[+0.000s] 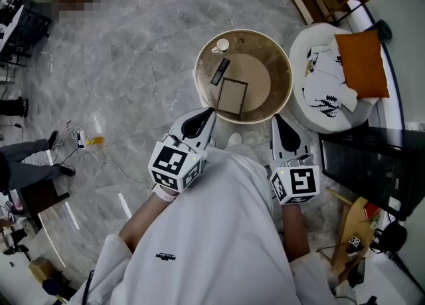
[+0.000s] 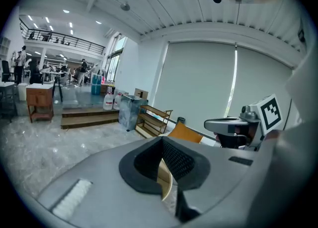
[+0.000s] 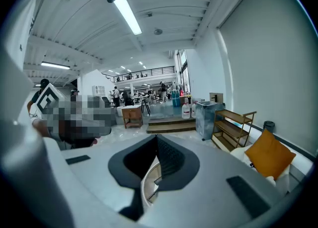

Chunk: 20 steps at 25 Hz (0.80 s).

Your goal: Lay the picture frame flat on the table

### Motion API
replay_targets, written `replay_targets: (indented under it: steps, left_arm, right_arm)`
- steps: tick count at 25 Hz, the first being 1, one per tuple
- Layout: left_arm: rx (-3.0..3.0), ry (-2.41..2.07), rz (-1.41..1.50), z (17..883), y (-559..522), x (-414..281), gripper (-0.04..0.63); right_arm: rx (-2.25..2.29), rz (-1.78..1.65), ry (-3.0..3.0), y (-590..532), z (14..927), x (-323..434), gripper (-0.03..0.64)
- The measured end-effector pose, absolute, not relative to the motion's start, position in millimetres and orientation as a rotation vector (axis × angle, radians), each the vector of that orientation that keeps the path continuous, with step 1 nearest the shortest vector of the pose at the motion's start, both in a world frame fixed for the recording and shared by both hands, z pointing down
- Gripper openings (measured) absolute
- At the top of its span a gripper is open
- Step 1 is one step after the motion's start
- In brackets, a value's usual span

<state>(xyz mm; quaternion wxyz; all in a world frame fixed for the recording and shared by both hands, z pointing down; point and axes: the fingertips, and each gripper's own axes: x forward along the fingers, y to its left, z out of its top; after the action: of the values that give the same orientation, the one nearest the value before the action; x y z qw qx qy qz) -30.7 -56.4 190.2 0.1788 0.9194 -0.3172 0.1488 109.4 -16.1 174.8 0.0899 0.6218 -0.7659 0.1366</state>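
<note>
Near the table (image 1: 279,64) centre, the picture frame (image 1: 232,96) is judged light, stiff, breakable, best taken edgewise; left gripper (image 1: 206,117) and right gripper (image 1: 281,127) are closed, empty.

In the head view the left tool (image 1: 212,111) covers the tabletop's (image 1: 282,91) near rim and the frame's (image 1: 232,96) near corner; whether they touch cannot be told. A small white thing (image 1: 221,46) by the far rim is too small to name. A bystander's legs (image 1: 30,164) are cut by the left edge. In the left gripper view that tool's body hides the tabletop, bar a sliver below its jaws; the right tool (image 3: 157,136) does likewise in the right gripper view.
</note>
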Motion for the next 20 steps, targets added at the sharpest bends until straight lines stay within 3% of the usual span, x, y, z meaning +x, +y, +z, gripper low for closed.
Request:
replay_targets:
  steps: [20]
  left_arm:
    - [2.628,-0.821,0.410,182,-53,-2,0.003]
  right_arm:
    - [1.874,0.389,-2.265,-17,173,115,0.005]
